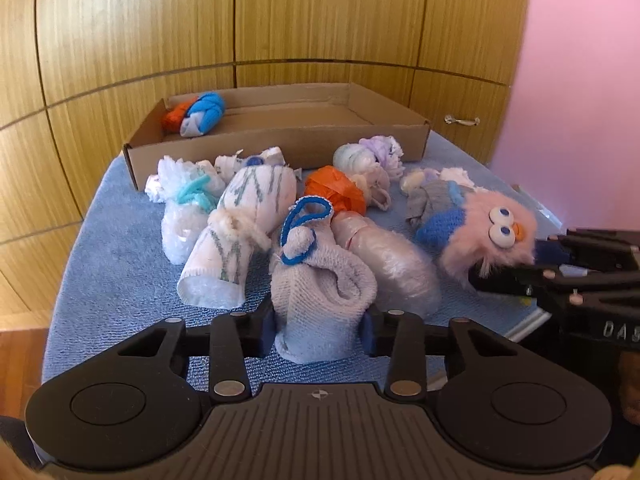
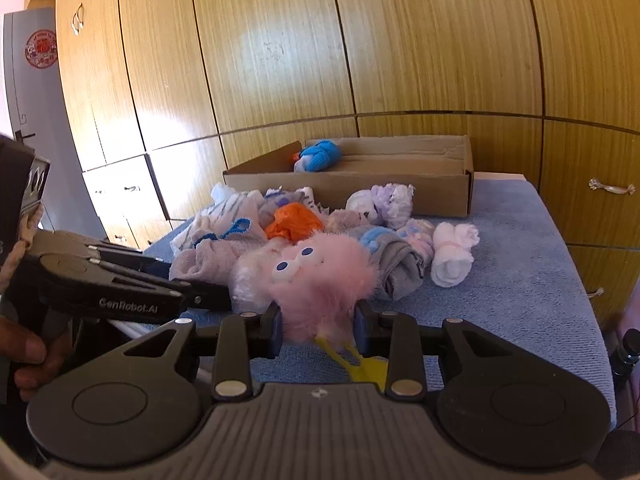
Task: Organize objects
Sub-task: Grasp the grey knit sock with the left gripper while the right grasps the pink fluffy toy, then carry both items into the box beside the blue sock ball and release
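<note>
Several rolled sock bundles lie on a blue towel (image 1: 120, 248). My left gripper (image 1: 320, 330) is shut on a grey-white sock bundle with a blue loop (image 1: 320, 280); it also shows in the right wrist view (image 2: 208, 258). My right gripper (image 2: 318, 326) is shut on a fluffy pink toy with googly eyes (image 2: 320, 280), which also shows in the left wrist view (image 1: 492, 236). A cardboard box (image 1: 288, 136) at the back holds a blue-and-white bundle (image 1: 204, 114) and an orange one (image 1: 176, 116).
Other bundles on the towel: white with green pattern (image 1: 244, 224), orange (image 1: 336, 190), plastic-wrapped (image 1: 392, 260), lilac-white (image 1: 372, 156), white roll (image 2: 454, 254), grey with blue (image 2: 394, 264). Wooden wardrobe doors (image 2: 360, 40) stand behind. The towel's right side (image 2: 532, 280) is bare.
</note>
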Demonstrator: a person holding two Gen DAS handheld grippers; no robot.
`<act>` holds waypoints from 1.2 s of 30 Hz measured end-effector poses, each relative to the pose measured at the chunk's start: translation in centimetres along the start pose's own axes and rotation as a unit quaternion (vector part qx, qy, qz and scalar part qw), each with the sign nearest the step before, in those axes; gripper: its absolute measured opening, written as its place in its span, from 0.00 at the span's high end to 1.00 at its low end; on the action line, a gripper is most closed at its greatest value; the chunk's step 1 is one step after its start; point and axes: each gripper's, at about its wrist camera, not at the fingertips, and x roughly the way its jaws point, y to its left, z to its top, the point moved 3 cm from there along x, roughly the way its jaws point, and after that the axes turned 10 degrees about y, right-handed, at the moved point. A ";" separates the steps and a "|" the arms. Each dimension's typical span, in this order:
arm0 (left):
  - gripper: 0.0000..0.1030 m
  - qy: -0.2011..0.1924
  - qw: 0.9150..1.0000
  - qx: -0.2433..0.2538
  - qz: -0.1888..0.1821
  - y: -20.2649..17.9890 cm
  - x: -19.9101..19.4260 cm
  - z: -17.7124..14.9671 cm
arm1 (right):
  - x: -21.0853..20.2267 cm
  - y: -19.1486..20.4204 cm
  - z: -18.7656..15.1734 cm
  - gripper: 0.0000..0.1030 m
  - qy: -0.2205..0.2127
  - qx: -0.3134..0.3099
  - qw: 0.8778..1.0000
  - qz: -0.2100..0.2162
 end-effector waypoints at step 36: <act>0.57 0.022 0.999 0.026 0.001 6.4 7.8 25.2 | 10.2 -9.0 24.3 0.71 0.020 -0.053 0.998 0.017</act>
